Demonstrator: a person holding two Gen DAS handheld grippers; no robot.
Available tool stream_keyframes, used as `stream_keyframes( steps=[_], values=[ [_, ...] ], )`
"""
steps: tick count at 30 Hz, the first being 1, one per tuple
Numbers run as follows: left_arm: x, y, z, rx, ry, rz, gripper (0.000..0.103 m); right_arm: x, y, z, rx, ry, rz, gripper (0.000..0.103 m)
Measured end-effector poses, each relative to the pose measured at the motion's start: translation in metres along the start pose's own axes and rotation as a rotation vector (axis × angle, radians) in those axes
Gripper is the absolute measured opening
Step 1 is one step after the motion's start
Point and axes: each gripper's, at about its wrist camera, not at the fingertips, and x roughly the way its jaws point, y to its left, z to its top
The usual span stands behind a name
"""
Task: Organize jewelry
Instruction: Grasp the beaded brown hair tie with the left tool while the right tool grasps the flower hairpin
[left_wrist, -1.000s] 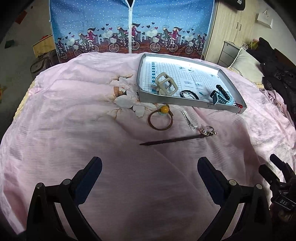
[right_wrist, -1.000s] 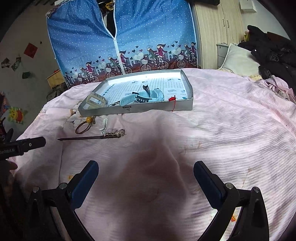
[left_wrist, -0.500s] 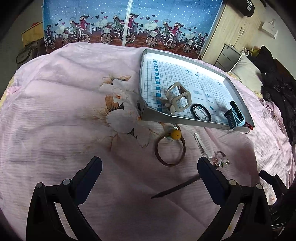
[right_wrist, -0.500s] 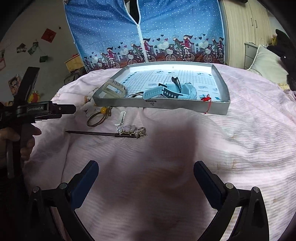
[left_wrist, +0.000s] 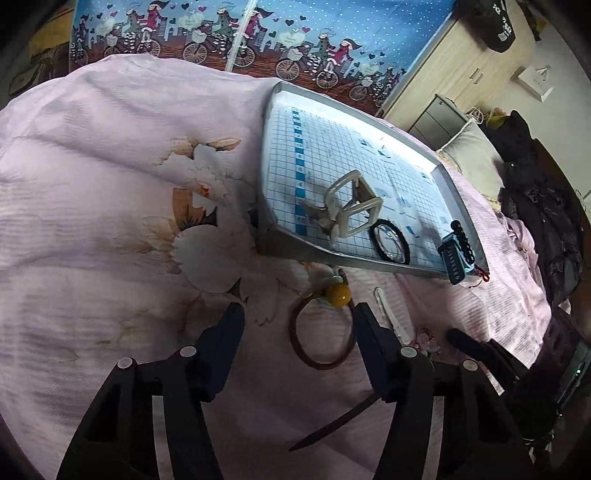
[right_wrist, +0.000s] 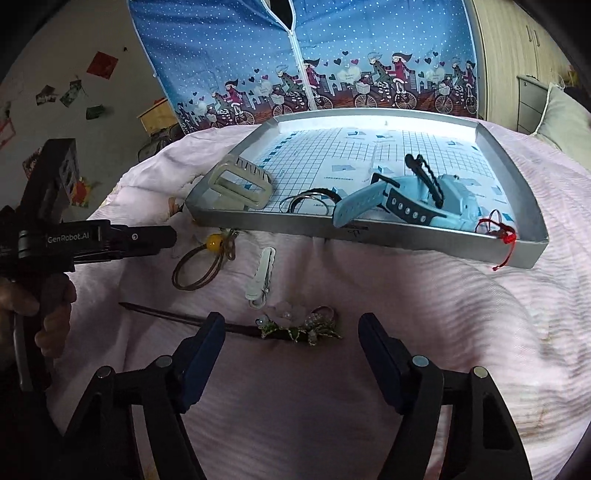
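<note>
Left wrist view. Your left gripper (left_wrist: 299, 321) hung with its jaws apart and empty over the pink bedspread (left_wrist: 110, 221), bracketing the near side of the brown elastic hair tie with a yellow bead (left_wrist: 321, 332). The shallow grey cardboard tray lined with blue grid paper (left_wrist: 295, 247) already held a beige rectangular claw clip (left_wrist: 351, 206), a black hair band (left_wrist: 389, 242) and a pale blue wristwatch (left_wrist: 456, 258). The white plastic clip (left_wrist: 393, 314) lay just beside the hair tie, outside the tray.

Right wrist view. Your right gripper (right_wrist: 291, 339) stood open, holding nothing, just short of the dark hair stick with a pink flower ornament (right_wrist: 280, 321). You had three pieces left on the bedspread: hair tie, white clip and hair stick. A red string (right_wrist: 504, 243) hung over the tray's corner. By this count the sorting was roughly half done; no remaining piece was yet gripped.
</note>
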Motion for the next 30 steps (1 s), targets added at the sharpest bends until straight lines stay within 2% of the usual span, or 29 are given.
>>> stream_keyframes(
  steps=[3, 5, 8, 13, 15, 20, 30],
  values=[
    [0.006, -0.01, 0.002, 0.055, 0.012, 0.009, 0.049, 0.011, -0.003, -0.002, 0.022, 0.022, -0.022, 0.062],
    [0.017, -0.014, 0.001, 0.087, 0.047, 0.058, 0.037, 0.012, -0.005, -0.003, 0.028, 0.019, -0.024, 0.061],
    [0.031, -0.007, -0.002, 0.06, 0.091, 0.112, 0.025, 0.014, -0.008, -0.003, 0.04, 0.013, -0.012, 0.061],
    [0.031, -0.002, -0.004, 0.03, 0.097, 0.082, 0.024, 0.019, -0.01, -0.002, 0.054, 0.011, 0.02, 0.061],
    [0.032, -0.003, -0.005, 0.042, 0.115, 0.08, 0.021, 0.019, -0.012, -0.004, 0.056, 0.01, 0.029, 0.06],
    [0.033, -0.005, -0.005, 0.061, 0.144, 0.073, 0.005, 0.019, -0.013, -0.007, 0.065, 0.012, 0.031, 0.056],
    [0.028, 0.0, -0.013, 0.005, 0.163, 0.031, 0.001, 0.014, -0.01, -0.012, 0.069, 0.011, 0.026, 0.055]
  ],
)
